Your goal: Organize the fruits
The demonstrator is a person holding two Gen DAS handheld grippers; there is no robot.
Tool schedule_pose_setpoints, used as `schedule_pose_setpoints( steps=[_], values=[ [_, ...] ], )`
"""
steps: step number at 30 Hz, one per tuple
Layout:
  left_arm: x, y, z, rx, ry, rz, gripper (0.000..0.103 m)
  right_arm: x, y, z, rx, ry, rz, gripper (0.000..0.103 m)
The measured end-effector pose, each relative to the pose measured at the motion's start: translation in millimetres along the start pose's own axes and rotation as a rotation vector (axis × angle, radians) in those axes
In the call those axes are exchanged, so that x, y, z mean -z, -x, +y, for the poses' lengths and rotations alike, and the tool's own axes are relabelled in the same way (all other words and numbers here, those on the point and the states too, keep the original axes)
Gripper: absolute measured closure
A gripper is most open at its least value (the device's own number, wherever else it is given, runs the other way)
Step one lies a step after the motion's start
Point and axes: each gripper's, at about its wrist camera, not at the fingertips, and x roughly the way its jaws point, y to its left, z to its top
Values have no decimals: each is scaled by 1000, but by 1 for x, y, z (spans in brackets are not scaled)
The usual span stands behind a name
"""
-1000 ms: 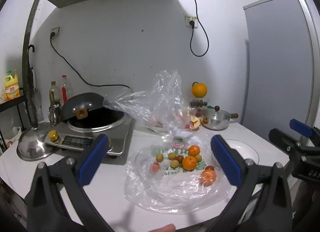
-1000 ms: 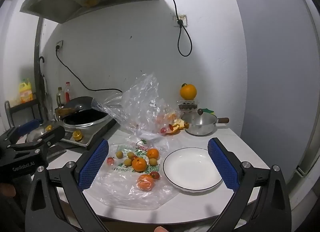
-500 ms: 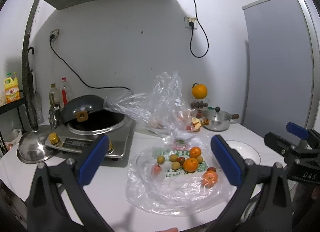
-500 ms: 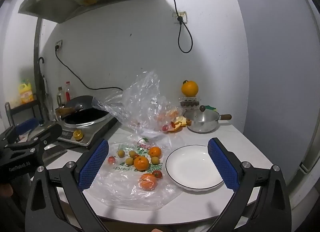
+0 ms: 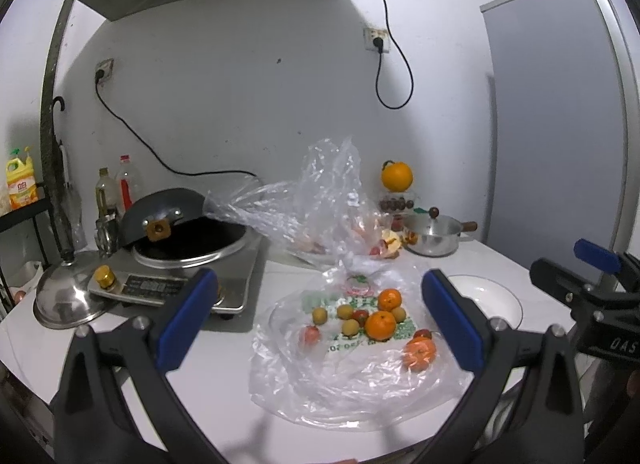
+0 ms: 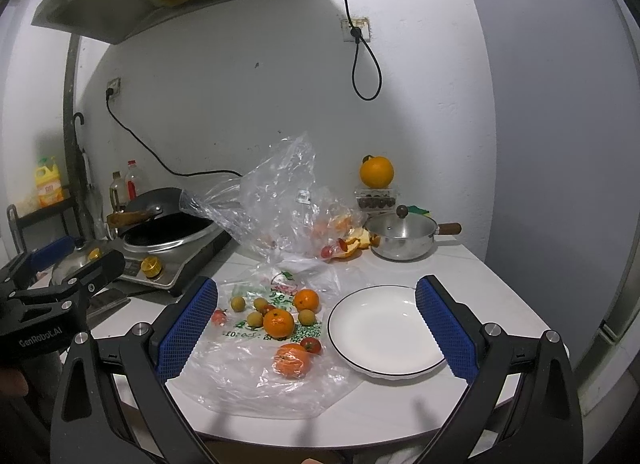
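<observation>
White surface (image 6: 460,264): plate (image 6: 384,328) bare, fruits (image 6: 278,322) all on the bag (image 6: 248,376) at its nine o'clock. Left gripper (image 5: 316,320) and right gripper (image 6: 316,324) spread, empty; nothing sorted yet.

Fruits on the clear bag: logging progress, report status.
Left gripper open, right gripper open, both empty. Oranges and small fruits on flat clear plastic bag. White round plate bare. Nothing blocking.

Four oranges (image 6: 278,322), one white plate (image 6: 384,360), two grippers (image 6: 316,322).
</observation>
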Motion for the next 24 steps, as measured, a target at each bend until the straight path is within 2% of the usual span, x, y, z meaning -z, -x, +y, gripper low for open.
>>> schedule_pose_setpoints(
  steps=[24],
  values=[
    [-1, 0, 1, 7, -5, -7, 1, -2, 0, 0, -1, -1, 3, 2]
  ],
)
